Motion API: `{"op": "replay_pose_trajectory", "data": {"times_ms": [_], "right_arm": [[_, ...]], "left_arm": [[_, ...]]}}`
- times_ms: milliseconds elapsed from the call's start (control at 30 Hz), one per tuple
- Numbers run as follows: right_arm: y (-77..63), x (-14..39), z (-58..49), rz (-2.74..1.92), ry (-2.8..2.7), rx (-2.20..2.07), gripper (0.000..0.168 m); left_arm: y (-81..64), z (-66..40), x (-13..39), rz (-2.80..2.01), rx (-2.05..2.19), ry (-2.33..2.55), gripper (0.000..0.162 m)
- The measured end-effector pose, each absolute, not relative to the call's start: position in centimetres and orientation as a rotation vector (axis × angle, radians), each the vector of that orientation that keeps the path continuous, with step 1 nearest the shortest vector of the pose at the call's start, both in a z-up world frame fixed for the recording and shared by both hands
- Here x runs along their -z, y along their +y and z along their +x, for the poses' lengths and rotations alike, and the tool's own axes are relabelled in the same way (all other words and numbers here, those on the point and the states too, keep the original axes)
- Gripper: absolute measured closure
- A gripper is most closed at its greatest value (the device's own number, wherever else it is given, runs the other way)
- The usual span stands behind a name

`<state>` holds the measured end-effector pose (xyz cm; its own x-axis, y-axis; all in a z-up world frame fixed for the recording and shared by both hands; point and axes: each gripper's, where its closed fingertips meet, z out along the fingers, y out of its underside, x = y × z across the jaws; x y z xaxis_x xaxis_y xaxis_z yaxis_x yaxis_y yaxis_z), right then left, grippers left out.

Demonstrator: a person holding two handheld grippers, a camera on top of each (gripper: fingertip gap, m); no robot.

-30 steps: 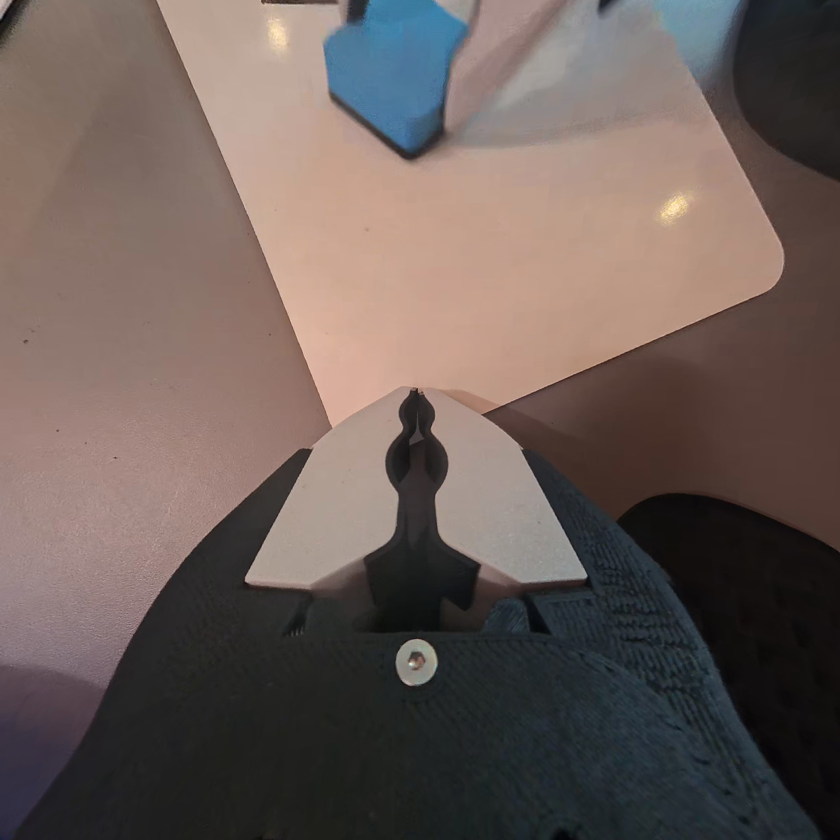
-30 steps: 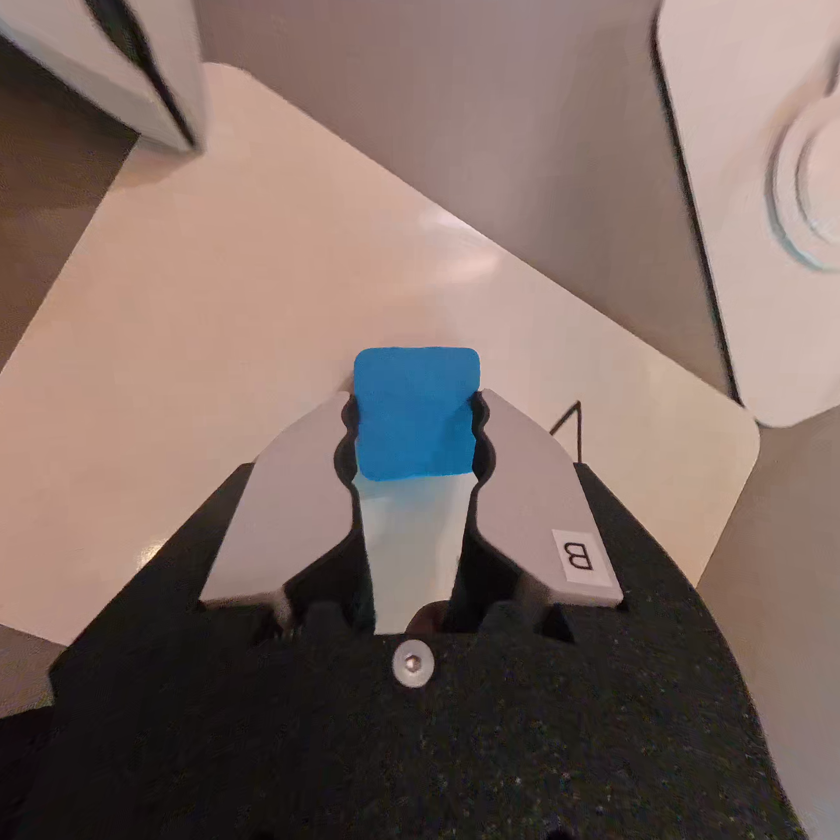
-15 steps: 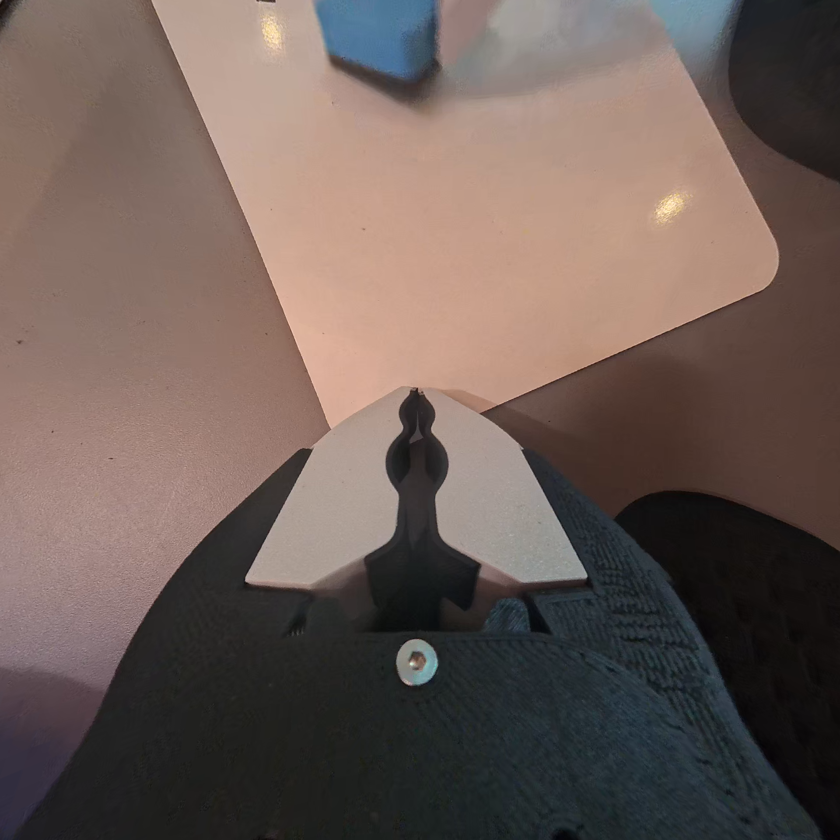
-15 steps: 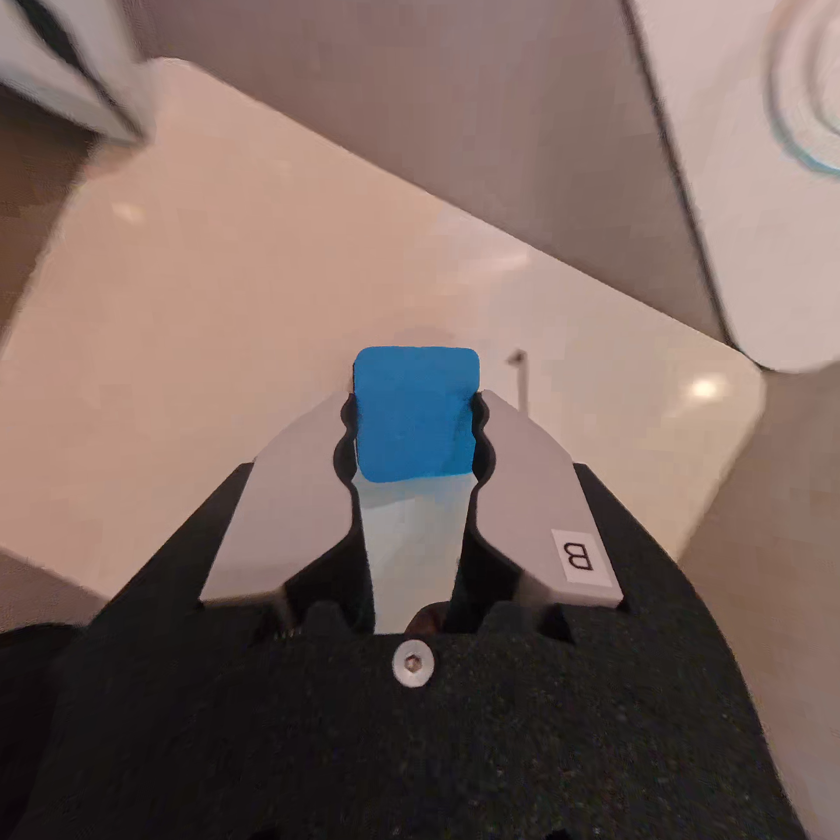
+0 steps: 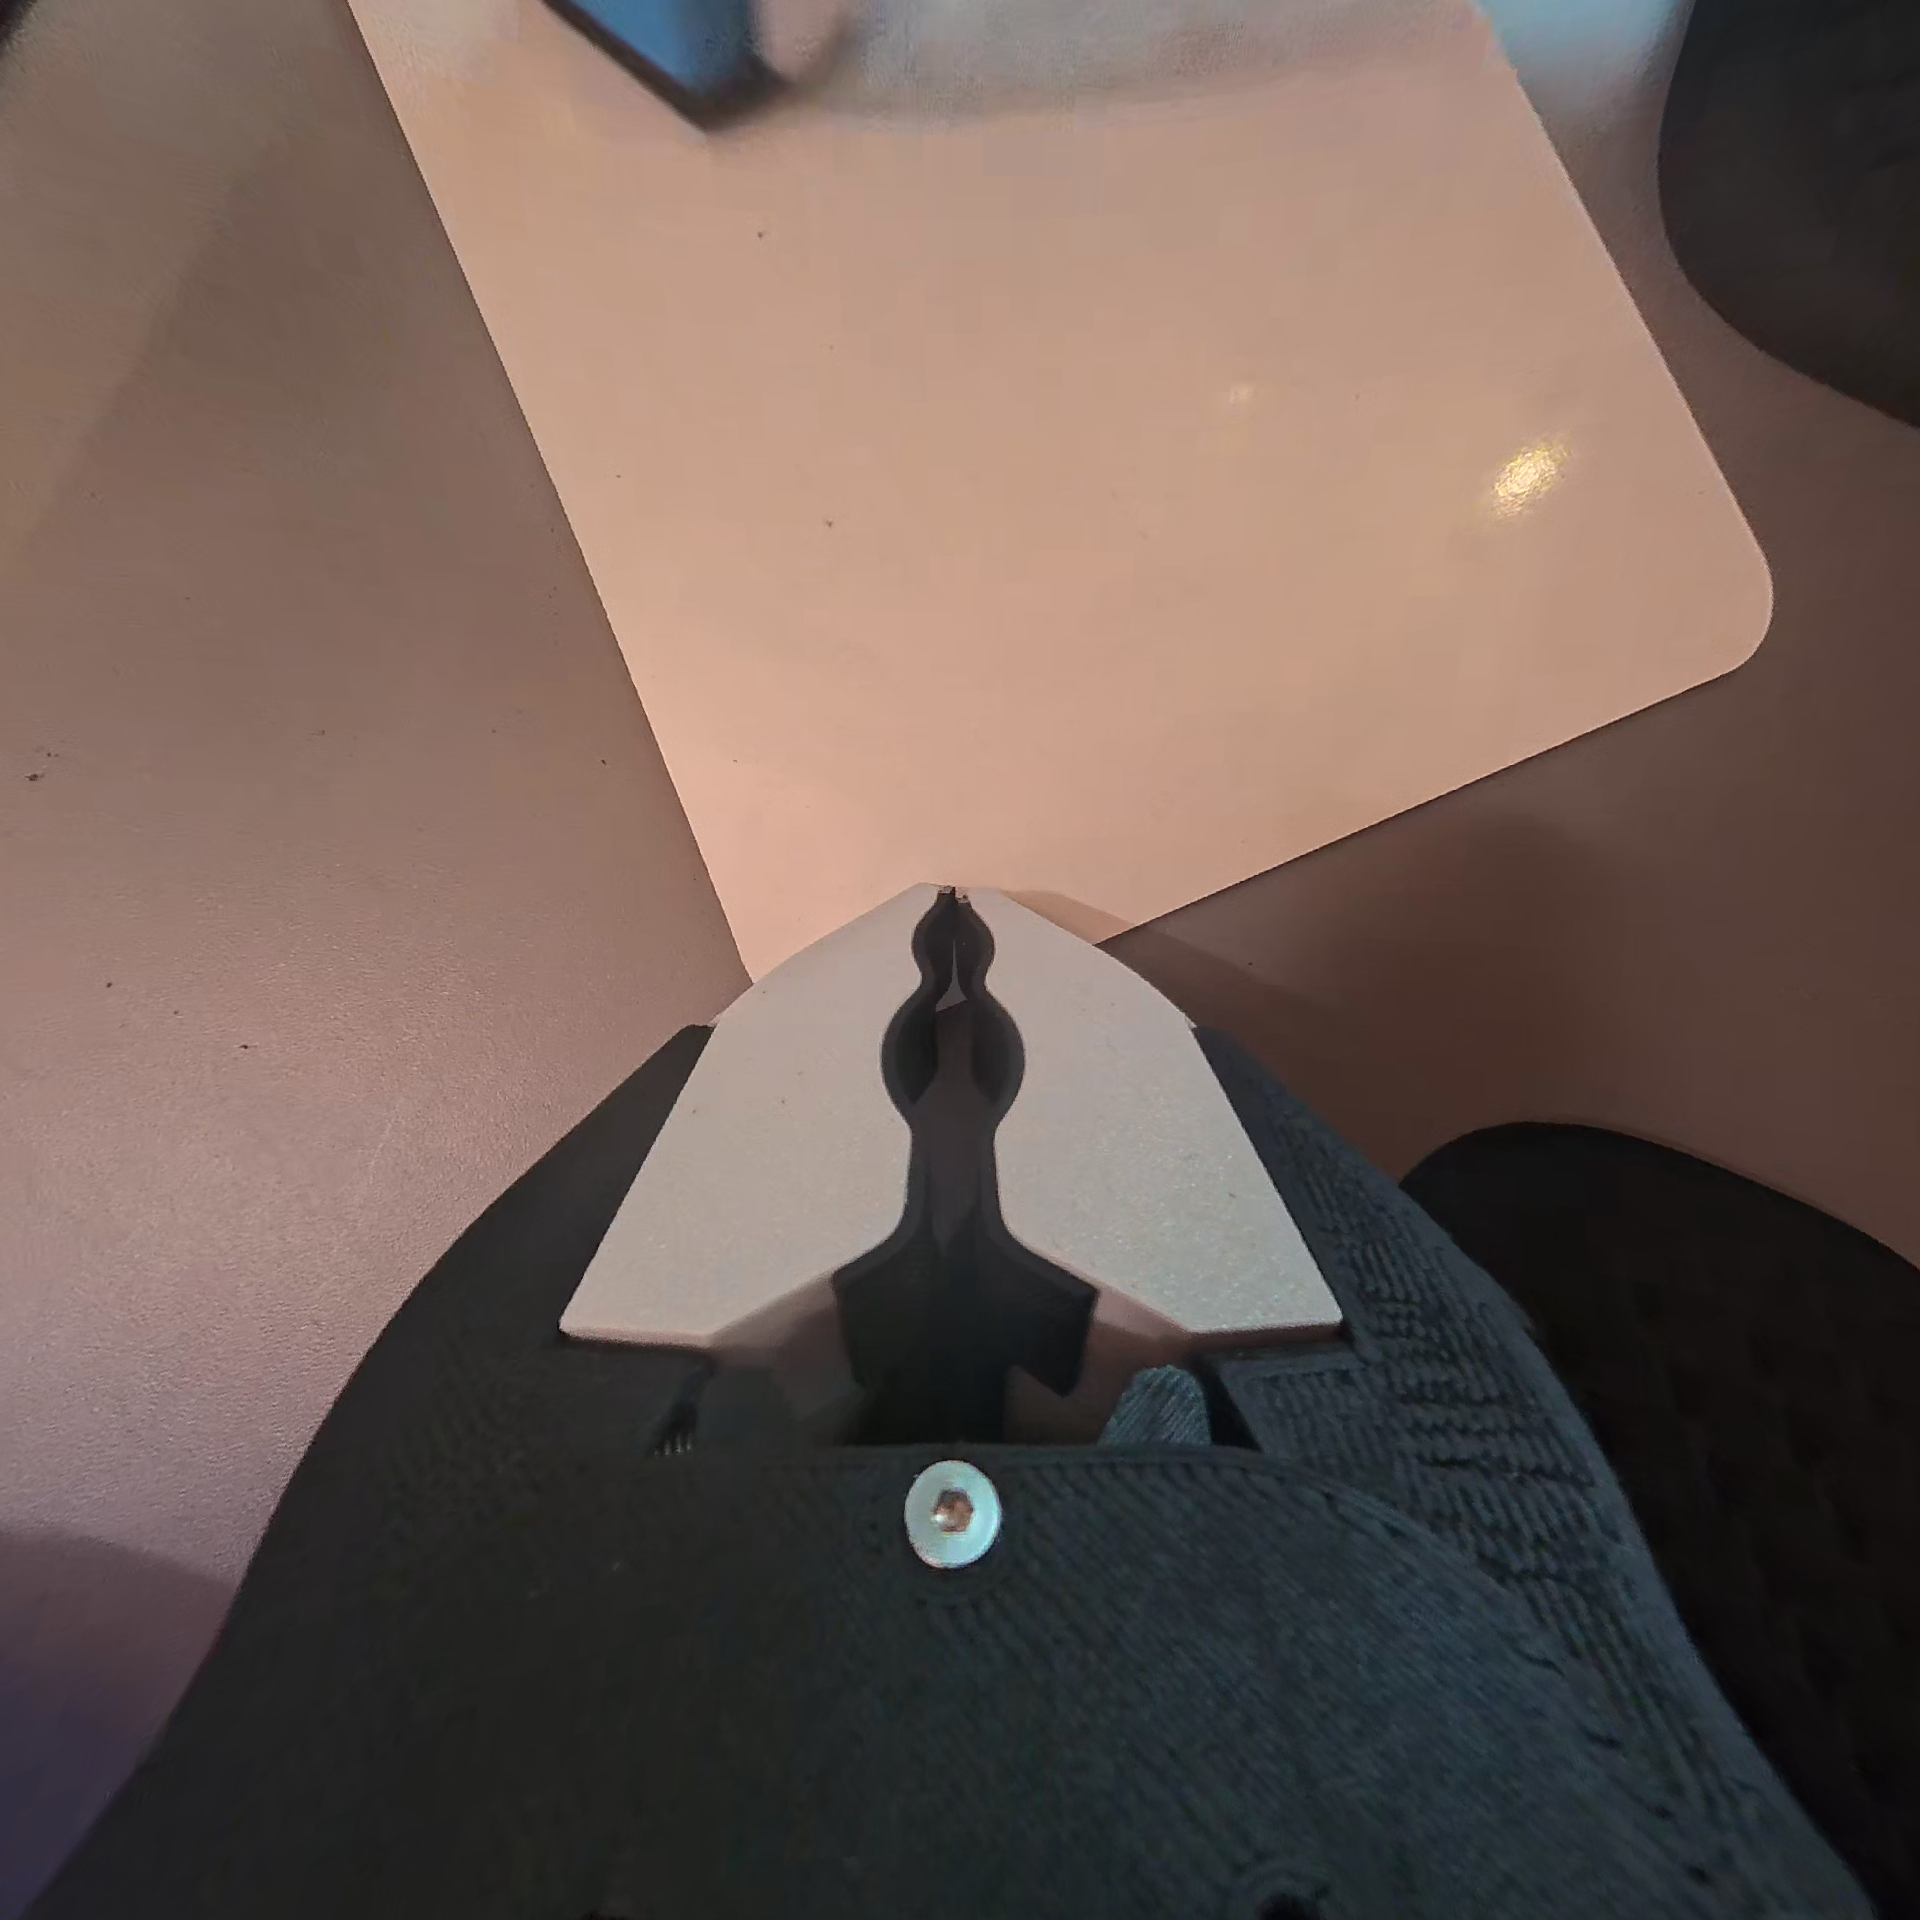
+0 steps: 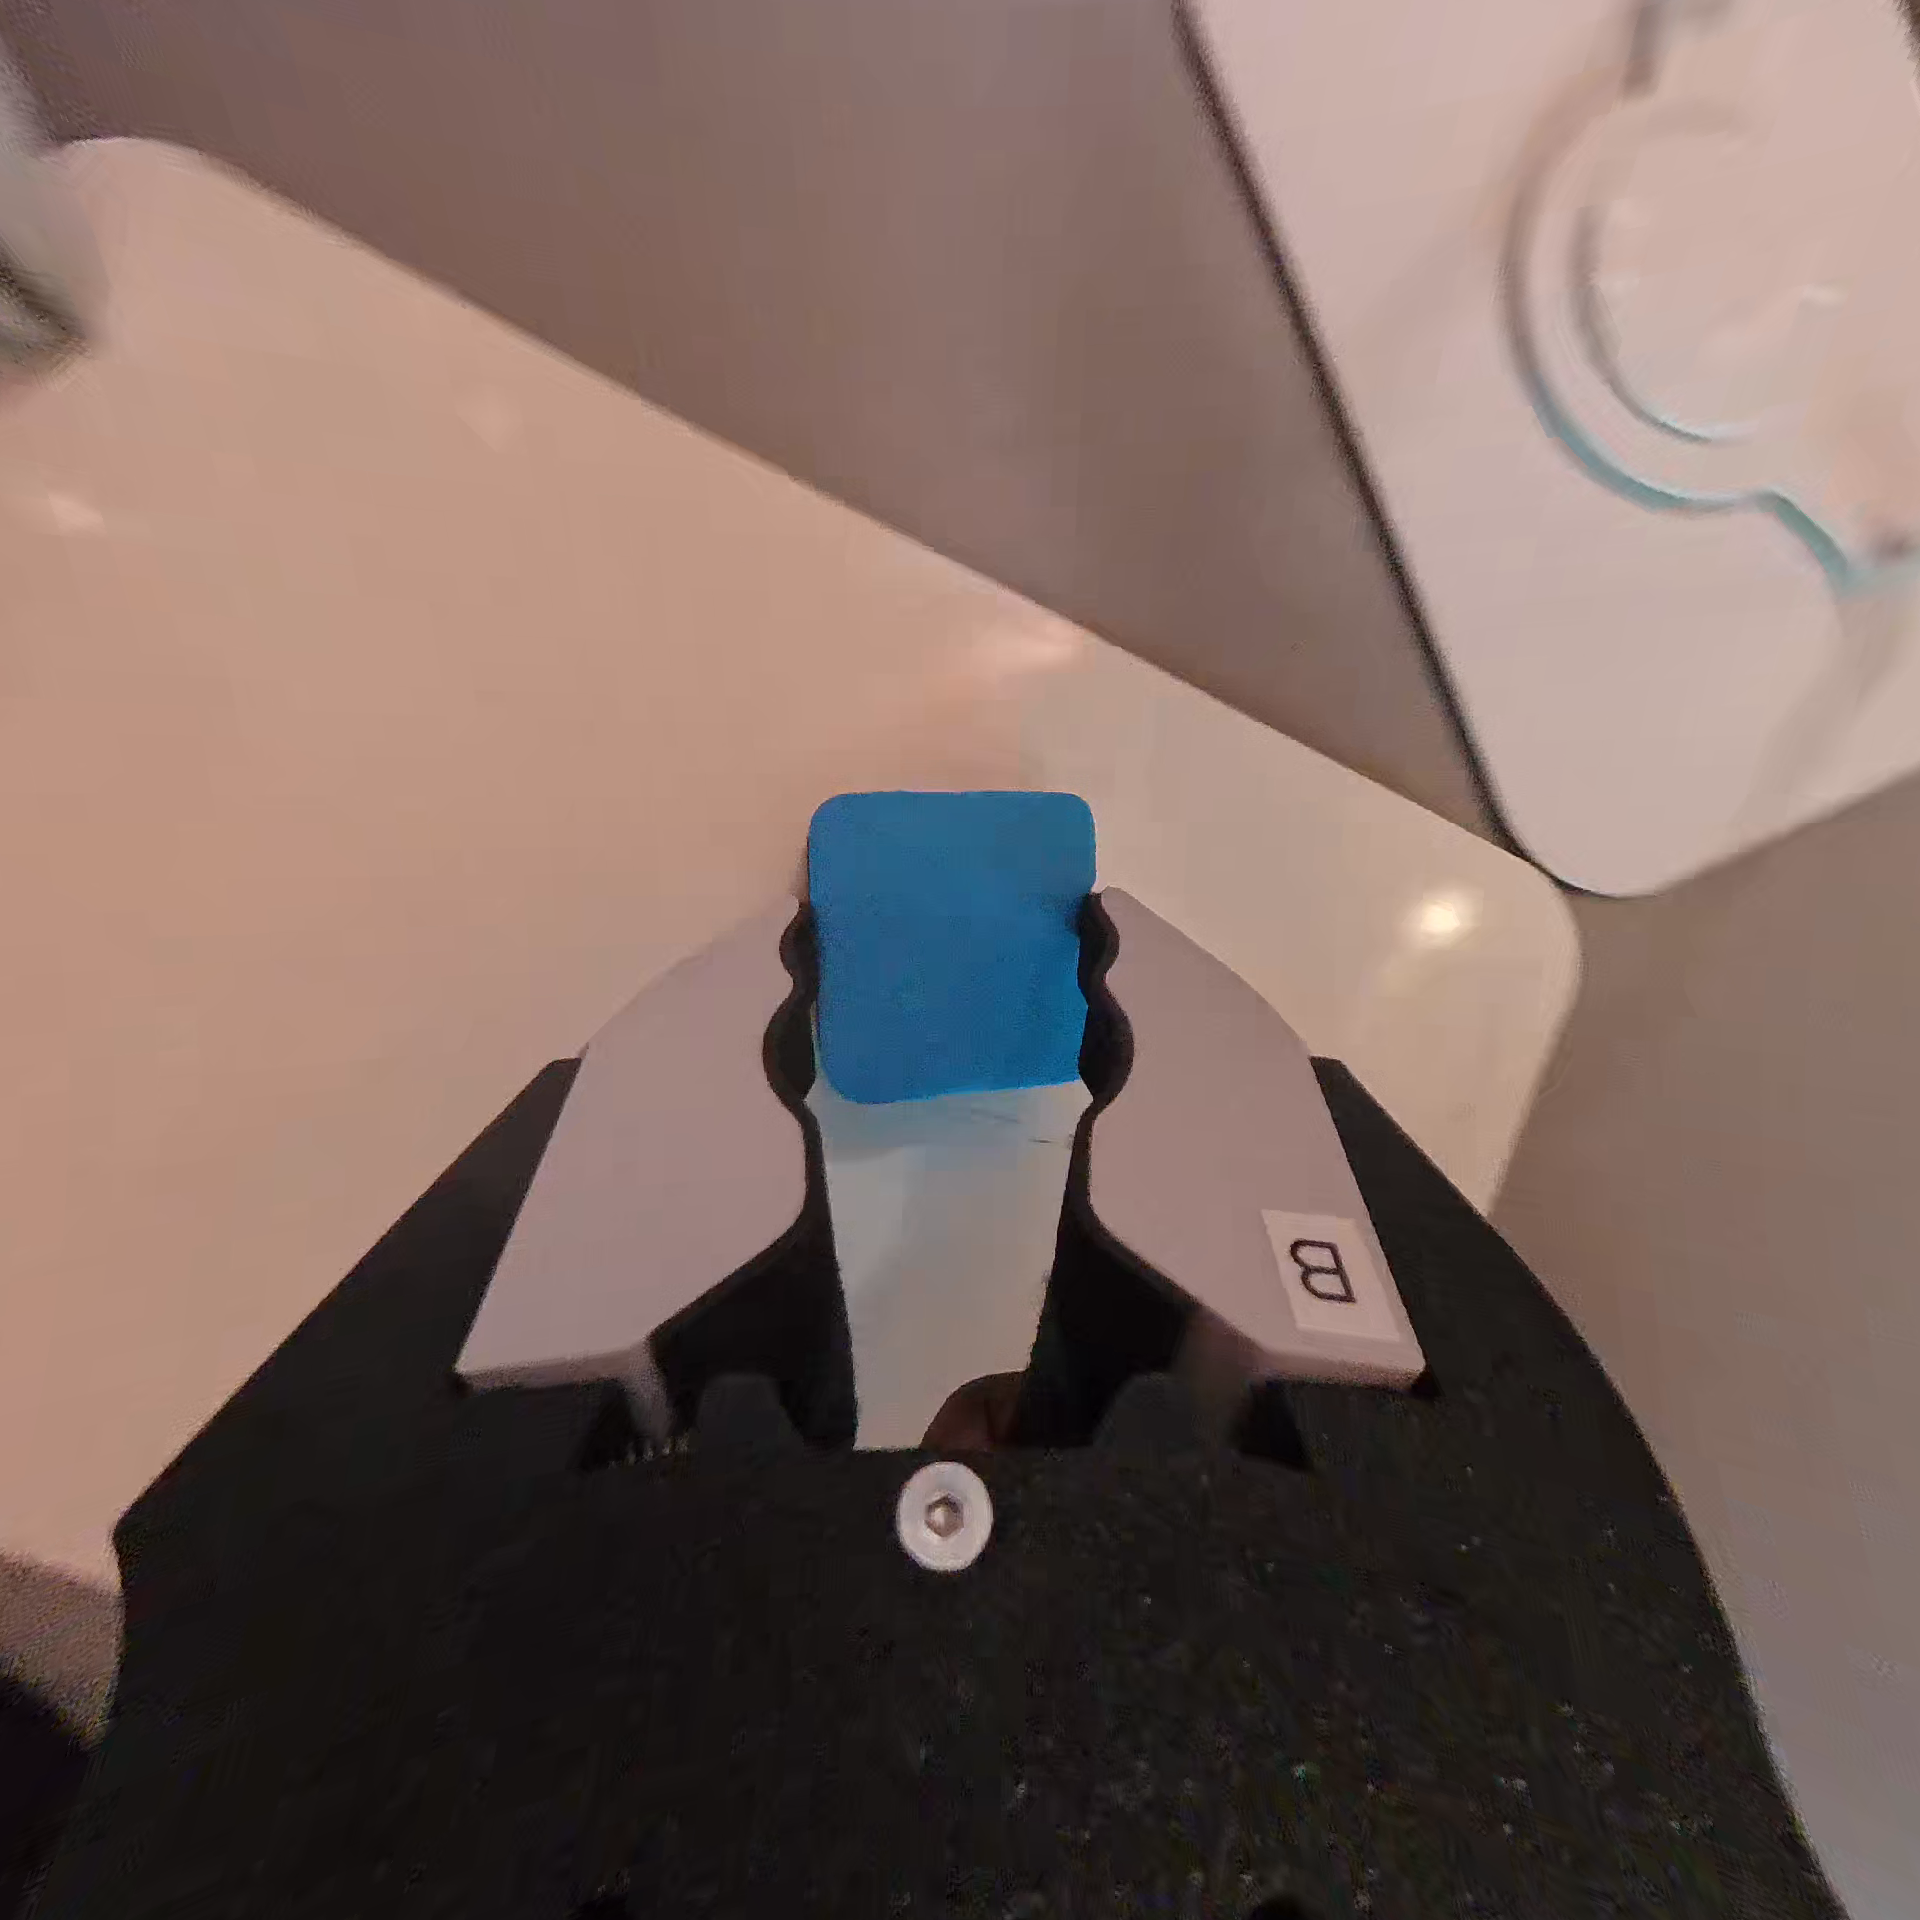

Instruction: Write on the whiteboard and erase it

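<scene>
Right tongs (image 6: pixel 945 914) clamp the blue eraser (image 6: pixel 948 951), pressed on the whiteboard (image 6: pixel 416 727) near its corner. Left tongs (image 5: pixel 953 894) closed, empty, tips over the whiteboard's near corner. Whiteboard flat on the brown worktop (image 5: pixel 260 727). Faint marker traces behind eraser. White blurred object (image 6: pixel 1662 416) beyond.

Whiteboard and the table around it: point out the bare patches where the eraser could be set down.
The whiteboard is bare between the shut left gripper and the blue eraser held in the right gripper. The brown table to the board's left is bare too. It is crowded at the far corner, beside the white case.
</scene>
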<state>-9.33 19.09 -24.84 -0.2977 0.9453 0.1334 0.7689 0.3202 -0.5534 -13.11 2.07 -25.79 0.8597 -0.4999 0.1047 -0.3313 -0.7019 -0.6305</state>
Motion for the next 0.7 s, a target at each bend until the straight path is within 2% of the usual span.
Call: {"op": "replay_pose_trajectory", "data": {"times_ms": [67,233,400,533,700], "right_arm": [[17.1,24.7,-7.5,-1.47,-2.249,-0.619,0.119],[26.8,24.9,-5.6,-1.817,-1.833,-0.455,0.119],[17.6,24.7,-5.9,-1.54,-2.149,-0.628,0.119],[26.4,25.0,-5.2,-1.773,-1.865,-0.402,0.119],[11.5,24.6,-8.4,-1.517,-2.145,-0.809,0.119]], "left_arm": [[2.1,-13.1,25.8,-2.408,0.364,0.597,0.161],[2.0,-13.1,25.8,-2.412,0.345,0.602,0.16],[2.1,-13.2,25.8,-2.416,0.357,0.589,0.16],[2.1,-13.1,25.9,-2.415,0.344,0.595,0.16],[2.1,-13.1,25.8,-2.416,0.36,0.585,0.161]]}}
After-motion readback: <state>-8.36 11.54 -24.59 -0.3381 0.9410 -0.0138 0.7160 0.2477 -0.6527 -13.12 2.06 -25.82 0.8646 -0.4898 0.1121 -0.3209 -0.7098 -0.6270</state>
